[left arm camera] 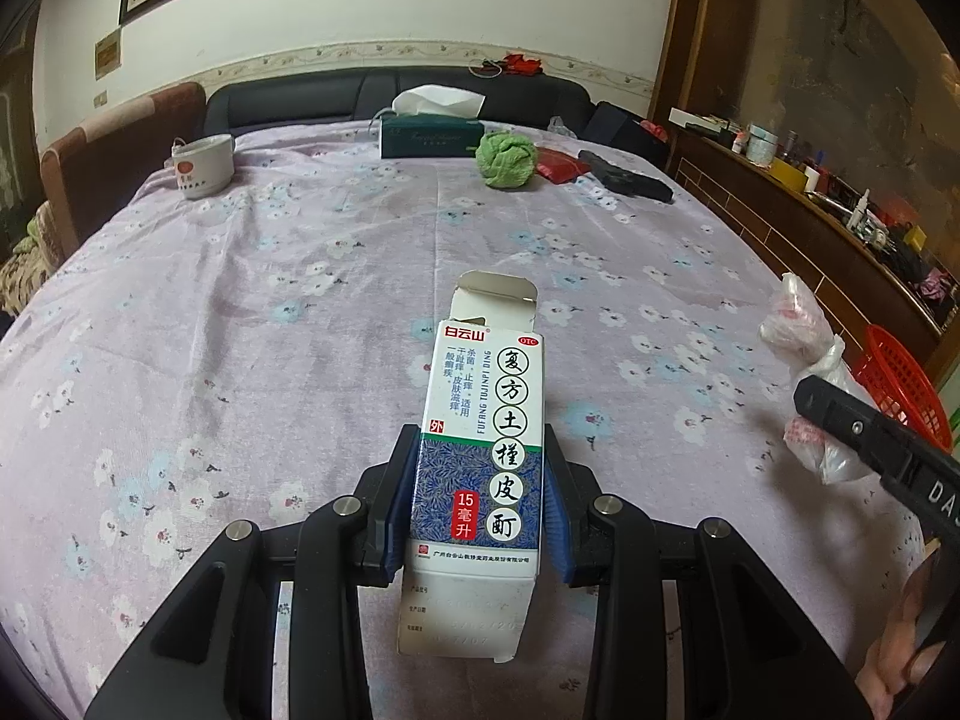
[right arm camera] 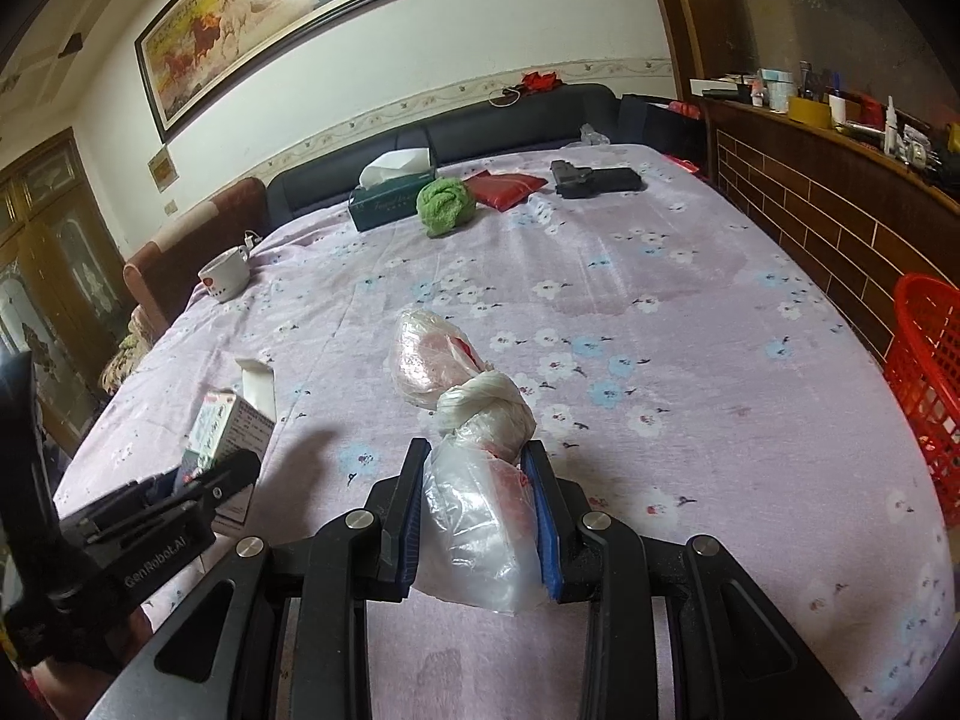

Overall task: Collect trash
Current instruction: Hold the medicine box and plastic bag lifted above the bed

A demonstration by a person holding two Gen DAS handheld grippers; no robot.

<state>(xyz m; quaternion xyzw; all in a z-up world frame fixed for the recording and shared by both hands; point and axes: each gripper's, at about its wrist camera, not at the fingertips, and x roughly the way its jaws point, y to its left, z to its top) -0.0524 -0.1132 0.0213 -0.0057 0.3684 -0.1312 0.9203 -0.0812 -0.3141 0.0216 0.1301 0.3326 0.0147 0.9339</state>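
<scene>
Both loaded: left gripper (left arm camera: 480, 492) pinching the medicine box (left arm camera: 483, 450), long axis pointing far; right gripper (right arm camera: 480, 510) clamping the knotted plastic bag (right arm camera: 474, 456), nearer the red basket (right arm camera: 927, 390) at right.

The room is evenly and rather dimly lit from overhead; a ceiling light glares white across the glass of the framed painting (right arm camera: 264, 24) in the right wrist view; soft shadows lie on the flowered cloth (right arm camera: 690, 312) beneath the things held over it; both views bow strongly, walls curving and corners falling to black; the centre is sharp, edges smear, and colours look washed and faintly purple.
</scene>
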